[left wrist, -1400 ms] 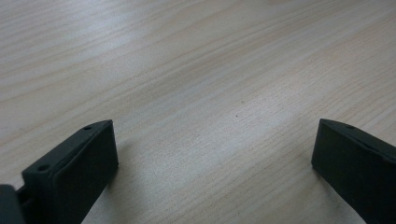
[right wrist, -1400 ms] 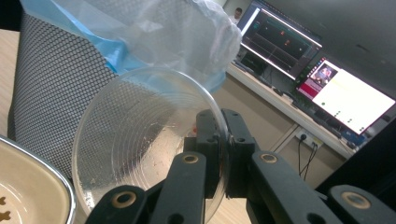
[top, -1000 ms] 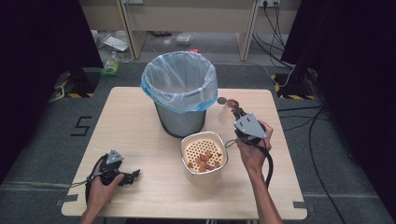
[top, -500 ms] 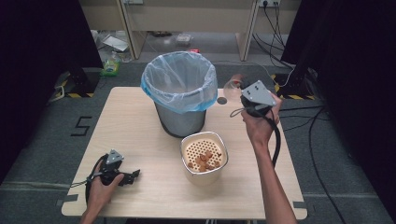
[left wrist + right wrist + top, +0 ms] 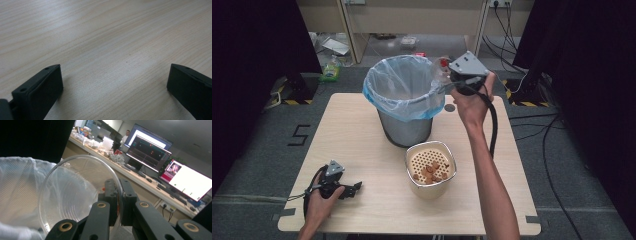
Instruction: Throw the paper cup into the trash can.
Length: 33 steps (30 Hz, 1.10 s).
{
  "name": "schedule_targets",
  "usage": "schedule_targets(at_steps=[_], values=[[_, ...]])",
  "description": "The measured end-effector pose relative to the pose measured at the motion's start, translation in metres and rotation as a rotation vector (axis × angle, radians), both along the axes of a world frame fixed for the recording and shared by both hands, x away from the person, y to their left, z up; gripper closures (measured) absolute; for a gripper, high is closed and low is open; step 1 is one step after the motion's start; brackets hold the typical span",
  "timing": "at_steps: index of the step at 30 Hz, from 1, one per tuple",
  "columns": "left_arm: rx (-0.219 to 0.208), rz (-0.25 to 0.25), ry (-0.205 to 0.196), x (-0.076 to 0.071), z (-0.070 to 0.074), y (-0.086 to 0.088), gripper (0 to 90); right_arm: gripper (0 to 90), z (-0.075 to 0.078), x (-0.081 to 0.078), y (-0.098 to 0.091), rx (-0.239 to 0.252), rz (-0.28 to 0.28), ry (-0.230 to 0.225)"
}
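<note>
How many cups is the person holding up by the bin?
1. A clear plastic cup is pinched at its rim by the right gripper, tipped beside the bin.

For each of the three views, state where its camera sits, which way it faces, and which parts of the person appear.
High view: above the table, looking down; both forearms, left gripper, right gripper.
Left gripper view: on the left gripper, facing bare tabletop.
Right gripper view: on the right gripper, facing a clear cup.
Shared: the lined bin.
</note>
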State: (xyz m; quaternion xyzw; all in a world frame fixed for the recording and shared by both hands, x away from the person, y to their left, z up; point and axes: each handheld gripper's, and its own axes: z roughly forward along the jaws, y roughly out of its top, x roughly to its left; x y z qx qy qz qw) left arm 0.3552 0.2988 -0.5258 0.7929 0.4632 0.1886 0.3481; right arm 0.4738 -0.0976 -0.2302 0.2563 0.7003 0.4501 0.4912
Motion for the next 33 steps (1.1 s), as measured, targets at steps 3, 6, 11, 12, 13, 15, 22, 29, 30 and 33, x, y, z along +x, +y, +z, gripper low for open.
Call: schedule_targets(at_steps=[3, 6, 11, 12, 13, 15, 22, 29, 30, 33], values=[[0.001, 0.0, 0.001, 0.0, 0.0, 0.0, 0.0, 86.6, -0.001, 0.007, 0.02, 0.009, 0.038, 0.018], [0.0, 0.0, 0.0, 0.0, 0.0, 0.0, 0.0, 86.4, -0.005, 0.015, 0.04, -0.005, 0.062, 0.042], [-0.001, 0.0, 0.0, 0.0, 0.0, 0.0, 0.0, 85.1, -0.015, 0.027, 0.066, -0.03, 0.09, 0.089], [0.0, 0.0, 0.0, 0.0, 0.0, 0.0, 0.0, 84.4, -0.017, 0.028, 0.069, -0.035, 0.092, 0.096], [0.0, 0.0, 0.0, 0.0, 0.0, 0.0, 0.0, 82.2, -0.02, 0.031, 0.073, -0.04, 0.095, 0.118], [0.0, 0.0, 0.0, 0.0, 0.0, 0.0, 0.0, 76.6, -0.023, 0.034, 0.076, -0.051, 0.094, 0.135], [0.0, 0.0, 0.0, 0.0, 0.0, 0.0, 0.0, 56.2, -0.023, 0.035, 0.064, 0.021, 0.078, 0.185], [0.001, 0.0, 0.001, 0.0, 0.0, 0.0, 0.0, 50.3, -0.017, 0.02, 0.017, 0.059, 0.029, 0.226], [0.001, 0.0, 0.001, 0.0, 0.0, 0.0, 0.0, 49.4, -0.017, 0.018, 0.008, 0.068, 0.025, 0.23], [0.0, 0.0, 0.0, 0.0, 0.0, 0.0, 0.0, 46.5, -0.022, 0.012, -0.014, 0.078, 0.007, 0.259]])
